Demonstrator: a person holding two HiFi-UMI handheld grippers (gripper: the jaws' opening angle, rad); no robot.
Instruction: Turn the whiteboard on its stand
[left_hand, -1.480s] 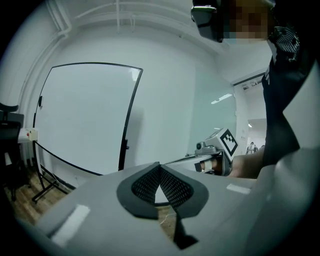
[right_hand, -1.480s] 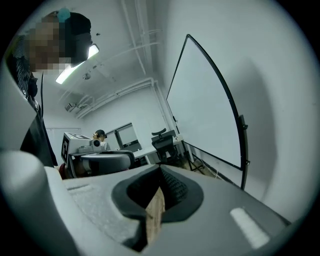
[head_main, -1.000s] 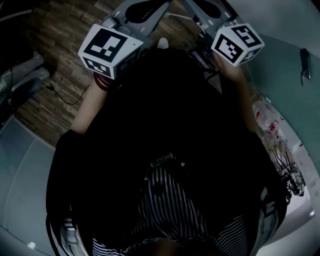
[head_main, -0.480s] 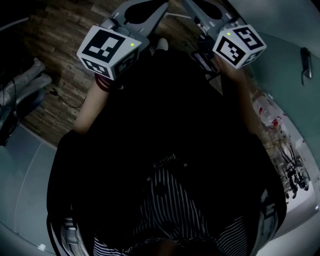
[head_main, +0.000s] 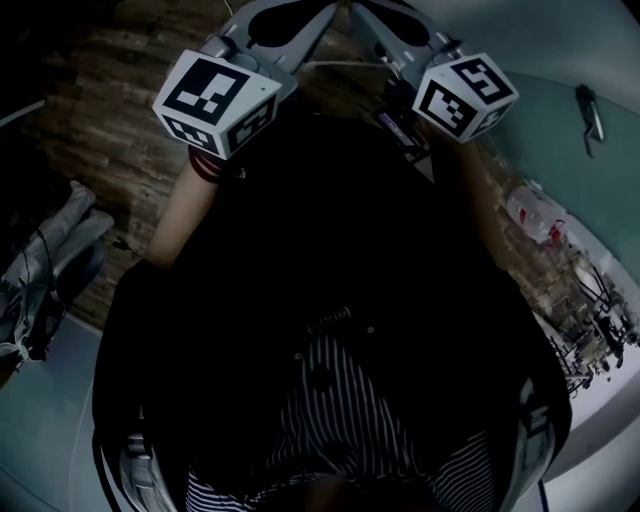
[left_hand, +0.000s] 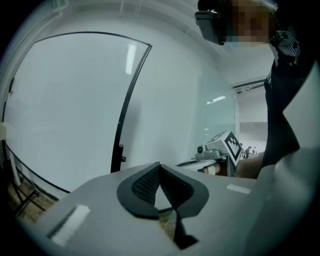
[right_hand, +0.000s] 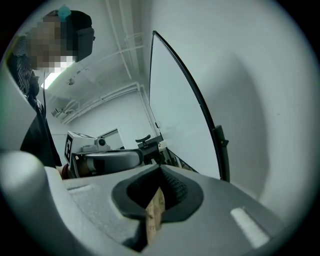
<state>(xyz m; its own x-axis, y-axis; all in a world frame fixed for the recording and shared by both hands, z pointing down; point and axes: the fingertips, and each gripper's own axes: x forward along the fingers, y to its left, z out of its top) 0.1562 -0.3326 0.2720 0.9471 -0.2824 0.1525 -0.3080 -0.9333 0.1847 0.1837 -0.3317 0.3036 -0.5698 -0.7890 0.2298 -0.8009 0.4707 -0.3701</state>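
At the left edge of the head view, wood-plank floor (head_main: 95, 130), a grey bundle (head_main: 45, 275) lying on it toward the lower left corner; too dim to tell what. Next, left gripper (left_hand: 159, 167), marker cube (head_main: 215, 100) on its back, held out ahead of a dark-clothed torso (head_main: 330, 250); jaws clenched, pads meeting at their tips, holding nothing, only a slit of floor showing under them. In the left gripper view, whiteboard (left_hand: 65, 100) filling the left half, upright, white face toward the camera; thin black frame (left_hand: 129, 100) down its right edge, a small black clamp (left_hand: 120, 152) low on that edge; beyond the jaws and apart from them. Right of the frame, plain pale wall (left_hand: 170, 90).

Then right gripper (right_hand: 160, 170), second marker cube (head_main: 465, 93) on its back, level with the left one; jaws likewise clenched, pads pressed together, empty, a sliver of wood floor visible below the tips. In the right gripper view, grey body of the left gripper at the left, just beside the jaws; whiteboard right of centre, seen almost edge-on, its black frame curving up from the clamp to a top corner; apart from these jaws too, with bare wall to its right. At the right edge of the head view, a pale counter (head_main: 605, 430), a tangle of wires (head_main: 590, 330) along its near edge.
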